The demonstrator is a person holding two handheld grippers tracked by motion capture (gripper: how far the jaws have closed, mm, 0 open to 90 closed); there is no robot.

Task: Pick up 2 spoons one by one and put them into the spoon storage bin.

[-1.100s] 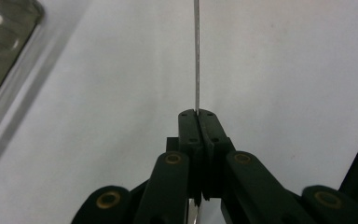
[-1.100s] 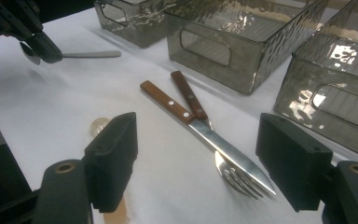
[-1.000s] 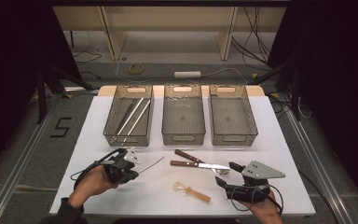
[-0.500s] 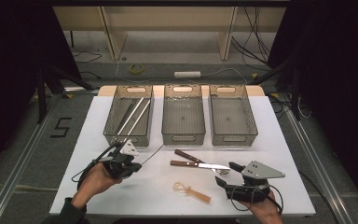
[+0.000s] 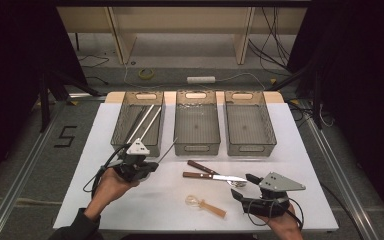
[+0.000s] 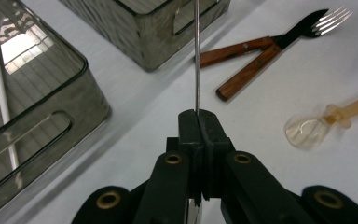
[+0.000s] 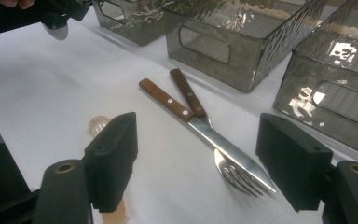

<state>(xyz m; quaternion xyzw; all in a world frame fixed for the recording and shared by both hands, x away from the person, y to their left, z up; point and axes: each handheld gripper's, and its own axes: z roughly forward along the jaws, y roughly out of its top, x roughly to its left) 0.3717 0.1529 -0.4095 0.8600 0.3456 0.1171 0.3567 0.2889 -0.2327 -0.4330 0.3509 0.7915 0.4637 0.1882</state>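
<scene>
Table (image 5: 105,200) carries three grey bins along its far edge. The left bin (image 5: 125,137) holds two pale rods; the middle bin (image 5: 196,145) and right bin (image 5: 247,147) look empty. So sorting seems barely begun: knife (image 5: 217,176), fork (image 5: 207,169) and plastic spoon (image 5: 205,205) lie near the front edge. My left gripper (image 6: 199,122) is clenched on a thin metal rod (image 6: 196,56), near the left bin's front; my right gripper (image 7: 196,163) gapes around the knife.

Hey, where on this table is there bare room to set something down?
Bare white table lies right of the knife, in front of the right bin. Another patch sits along the near-left edge, below the left gripper. The middle is crowded: knife, fork and plastic spoon lie before the right gripper.
</scene>
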